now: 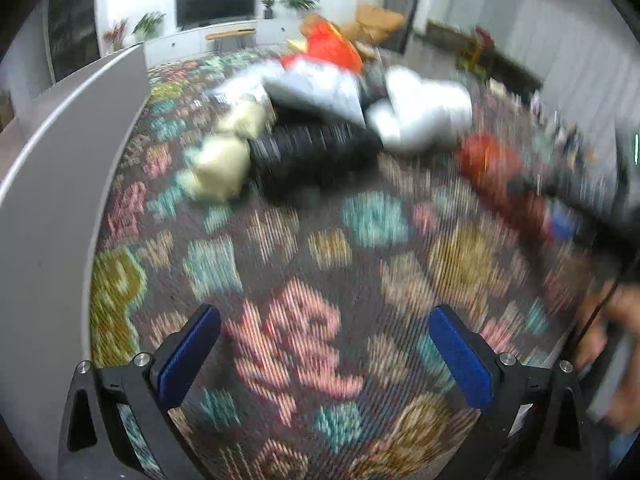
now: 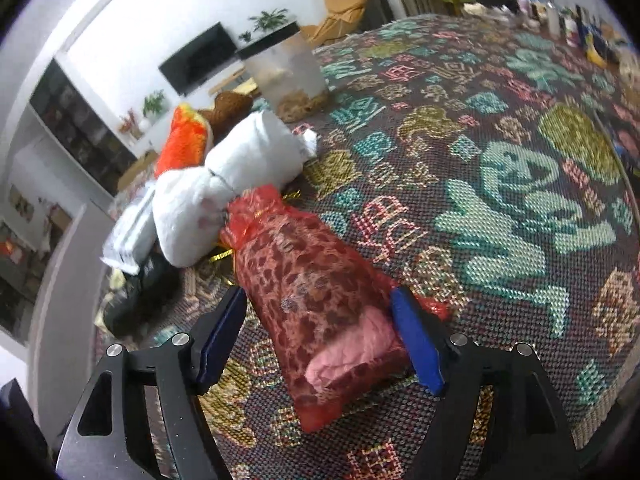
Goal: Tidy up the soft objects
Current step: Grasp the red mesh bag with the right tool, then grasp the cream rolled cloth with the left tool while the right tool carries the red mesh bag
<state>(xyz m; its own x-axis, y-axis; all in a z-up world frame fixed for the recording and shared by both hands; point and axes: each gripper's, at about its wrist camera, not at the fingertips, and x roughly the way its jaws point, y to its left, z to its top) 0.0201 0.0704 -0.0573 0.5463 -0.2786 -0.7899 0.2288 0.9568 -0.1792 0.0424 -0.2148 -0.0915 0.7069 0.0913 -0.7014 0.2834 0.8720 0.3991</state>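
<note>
Two-fingered right gripper (image 2: 318,294): jaws spread apart, let go, squeezing nothing. Right between them, flat on the colourful woven cloth (image 2: 500,152), a long red see-through mesh bag (image 2: 304,276) with something pink inside. Tied top of the bag out past the fingertips, right up against a white fluffy plush toy (image 2: 224,192). Bottom end back behind the pads. Right pad just against the bag, left pad just beside it. Left gripper (image 1: 325,311): jaws wide apart too, only cloth between. Same bag well off to their right, blurry.
</note>
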